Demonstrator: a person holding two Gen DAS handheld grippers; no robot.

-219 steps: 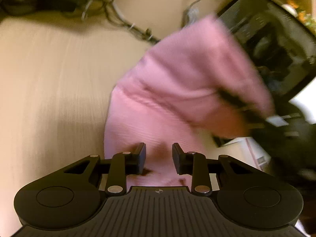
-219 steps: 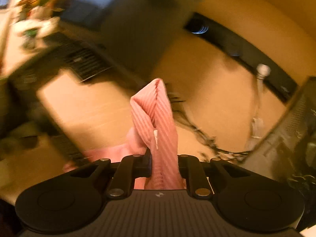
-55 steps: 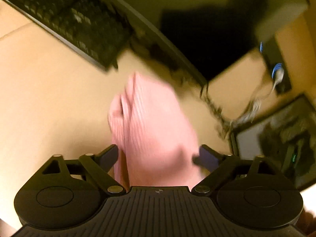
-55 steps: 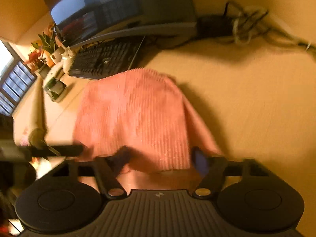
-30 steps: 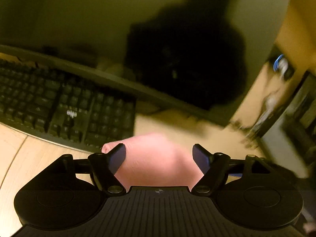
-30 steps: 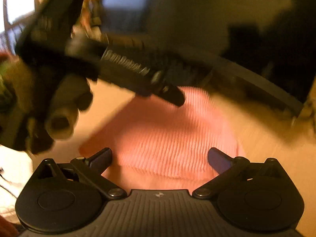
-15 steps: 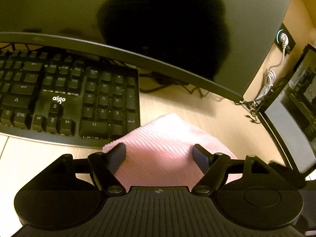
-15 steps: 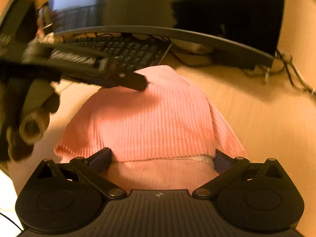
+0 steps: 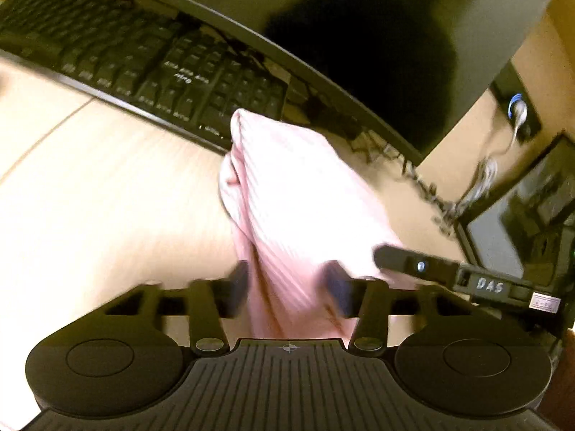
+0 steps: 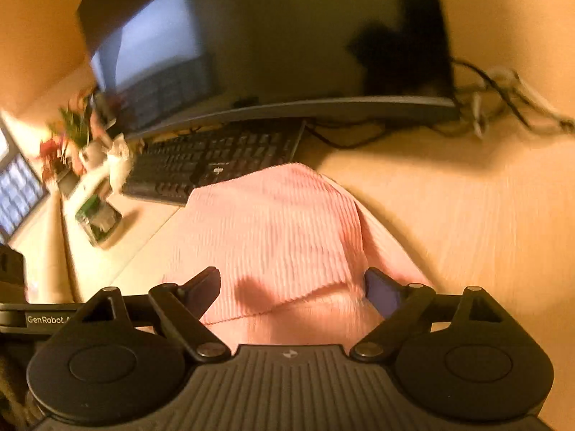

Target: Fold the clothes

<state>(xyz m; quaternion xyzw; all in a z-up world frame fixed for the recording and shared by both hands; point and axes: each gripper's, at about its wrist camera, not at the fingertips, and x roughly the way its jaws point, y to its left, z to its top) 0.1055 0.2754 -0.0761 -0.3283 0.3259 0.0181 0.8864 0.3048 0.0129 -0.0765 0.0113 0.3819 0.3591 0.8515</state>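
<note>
Motion blur smears the left gripper (image 9: 287, 283), so whether its closing pads press the pink garment (image 9: 294, 194) between them cannot be told. The garment's near edge is hidden behind both gripper bodies. The keyboard (image 9: 151, 61) runs off the left edge of the left wrist view, its key legends unreadable. The monitor (image 10: 287, 36) is cut by the top edge. The plants (image 10: 72, 125) at the desk's (image 10: 467, 215) far left corner are a blur.

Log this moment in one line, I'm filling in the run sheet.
stage: mid-fold | left claw: closing around pink garment | right claw: closing, straddling garment hem | garment on desk beside keyboard
</note>
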